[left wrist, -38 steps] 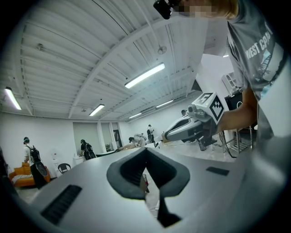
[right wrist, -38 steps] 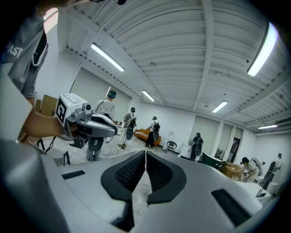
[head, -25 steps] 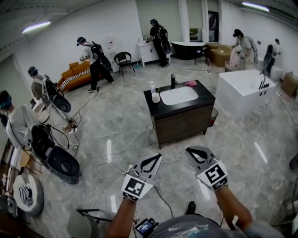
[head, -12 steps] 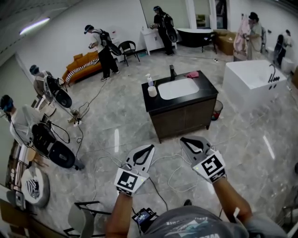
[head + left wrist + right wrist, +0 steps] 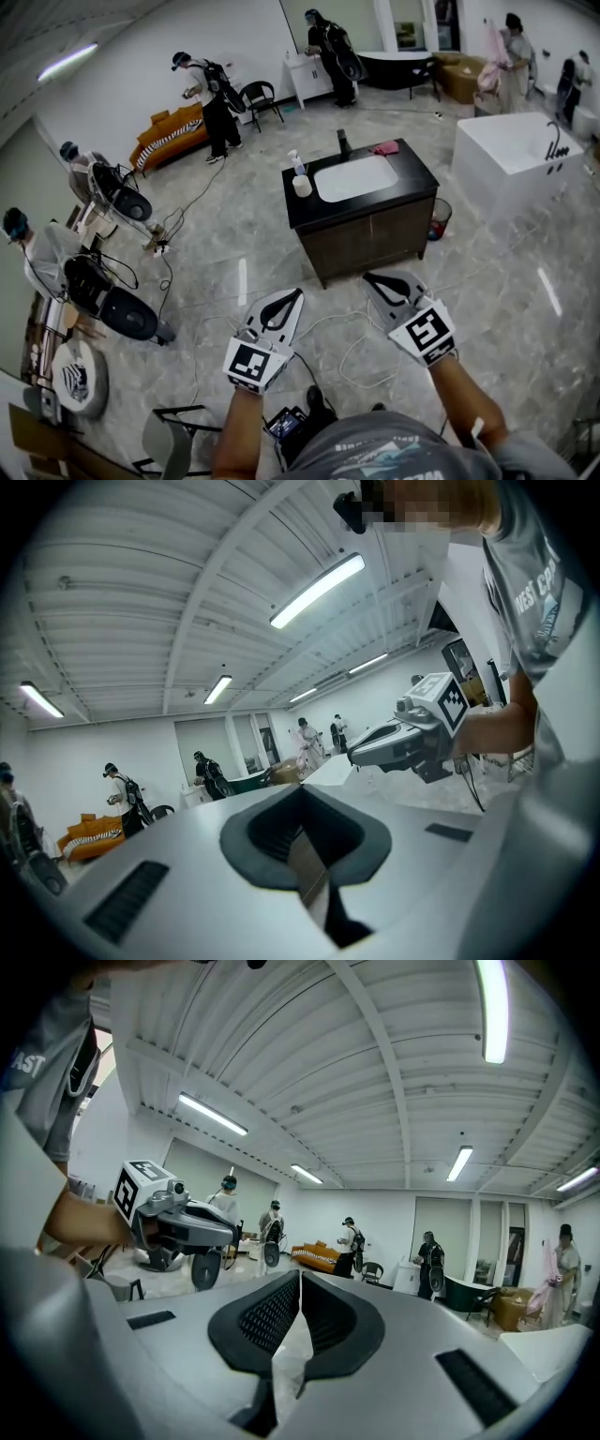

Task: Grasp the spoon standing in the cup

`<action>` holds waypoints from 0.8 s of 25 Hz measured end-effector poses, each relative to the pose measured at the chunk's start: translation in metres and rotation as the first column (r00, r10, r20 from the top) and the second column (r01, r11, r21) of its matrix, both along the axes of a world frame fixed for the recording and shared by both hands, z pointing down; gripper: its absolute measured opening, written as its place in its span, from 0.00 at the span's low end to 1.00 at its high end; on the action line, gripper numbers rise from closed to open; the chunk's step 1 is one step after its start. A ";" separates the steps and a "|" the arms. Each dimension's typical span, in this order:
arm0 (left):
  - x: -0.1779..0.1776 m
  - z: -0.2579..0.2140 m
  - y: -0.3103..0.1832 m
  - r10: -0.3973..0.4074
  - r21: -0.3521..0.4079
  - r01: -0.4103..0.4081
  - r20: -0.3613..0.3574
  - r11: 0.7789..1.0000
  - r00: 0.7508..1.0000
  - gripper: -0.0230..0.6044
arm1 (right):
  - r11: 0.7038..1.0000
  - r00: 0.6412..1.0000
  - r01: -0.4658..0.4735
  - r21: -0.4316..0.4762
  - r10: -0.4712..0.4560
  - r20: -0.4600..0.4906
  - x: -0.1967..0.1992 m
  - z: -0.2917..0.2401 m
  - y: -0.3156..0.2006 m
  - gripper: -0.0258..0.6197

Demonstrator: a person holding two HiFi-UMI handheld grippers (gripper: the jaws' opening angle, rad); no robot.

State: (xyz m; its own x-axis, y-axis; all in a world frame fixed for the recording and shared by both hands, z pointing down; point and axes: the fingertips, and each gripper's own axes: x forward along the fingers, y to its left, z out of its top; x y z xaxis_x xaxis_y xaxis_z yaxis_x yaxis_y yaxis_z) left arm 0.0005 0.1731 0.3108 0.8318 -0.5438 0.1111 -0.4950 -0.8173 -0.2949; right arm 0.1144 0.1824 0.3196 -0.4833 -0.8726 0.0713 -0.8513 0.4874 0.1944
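Head view puts me standing back on the open floor, with the dark vanity (image 5: 375, 234) well ahead of both tools. The white cup (image 5: 302, 186) sits on its top at the near left corner, just beside a pump bottle (image 5: 297, 162) and left of the basin (image 5: 356, 177). I can't make out the spoon at this range; it is too small to see, so I only take it to be in that cup. The left gripper (image 5: 287, 300) and right gripper (image 5: 379, 280) hang side by side in front of me, well apart from the vanity. In the left gripper view the jaws are pressed together at the tips with nothing between them, and the right gripper view shows the same: pads closed, empty. By my reading none of the task is done yet. I have to close the gap to the vanity, open one tool, line it over the cup and pinch the spoon's handle.
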 end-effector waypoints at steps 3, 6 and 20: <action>-0.003 -0.004 -0.010 0.016 0.011 -0.016 -0.008 1.000 1.000 0.04 | 1.000 1.000 -0.012 0.001 0.012 -0.002 -0.002 -0.003 -0.007 0.09; -0.004 -0.010 -0.020 0.037 0.002 -0.037 -0.040 0.999 0.999 0.04 | 0.999 0.999 -0.034 -0.012 0.034 -0.013 -0.004 -0.004 -0.016 0.09; -0.024 0.004 -0.114 0.073 -0.024 -0.076 -0.101 0.997 0.992 0.04 | 0.995 0.992 -0.093 -0.026 0.090 -0.092 -0.013 -0.002 -0.105 0.09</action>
